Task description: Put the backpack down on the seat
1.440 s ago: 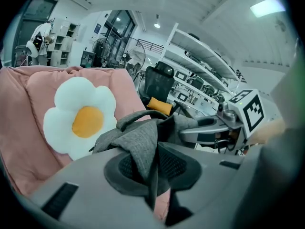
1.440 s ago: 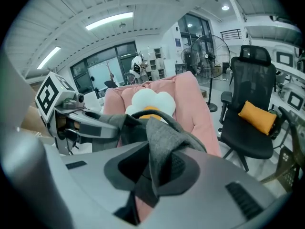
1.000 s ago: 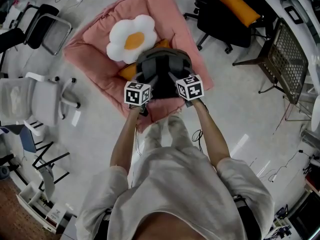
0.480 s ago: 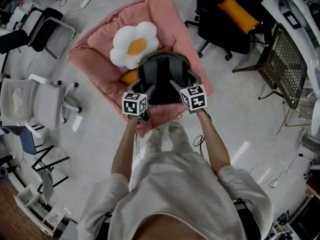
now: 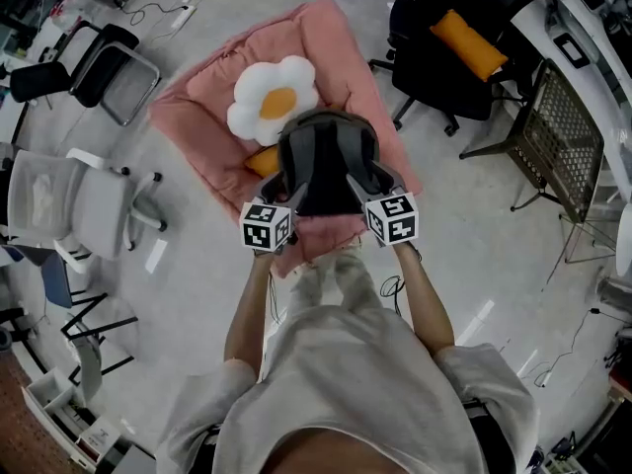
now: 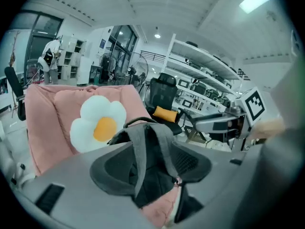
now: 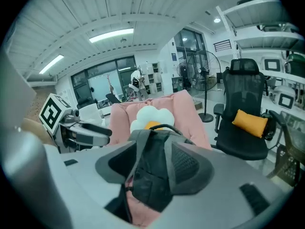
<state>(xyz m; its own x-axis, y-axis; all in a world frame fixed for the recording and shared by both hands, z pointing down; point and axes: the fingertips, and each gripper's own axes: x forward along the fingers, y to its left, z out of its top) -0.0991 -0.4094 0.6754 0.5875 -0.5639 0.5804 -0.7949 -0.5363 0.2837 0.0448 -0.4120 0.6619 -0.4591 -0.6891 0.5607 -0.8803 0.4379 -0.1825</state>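
A dark grey backpack rests upright on the pink seat, straps facing me, against a white flower cushion and an orange cushion. My left gripper is at its near left side and has just been opening. Its jaws stand wide and the pack shows beyond them, untouched. At the pack's near right side is my right gripper. Those jaws opened and have just been closing partway, with nothing pressed between them. The pack shows past them too.
A black office chair with an orange cushion stands right of the seat. A metal mesh chair is further right. A white chair and a black-framed chair stand at the left. Cables lie on the floor.
Both grippers have drawn back from the backpack toward my body and risen. The backpack stays on the pink seat.
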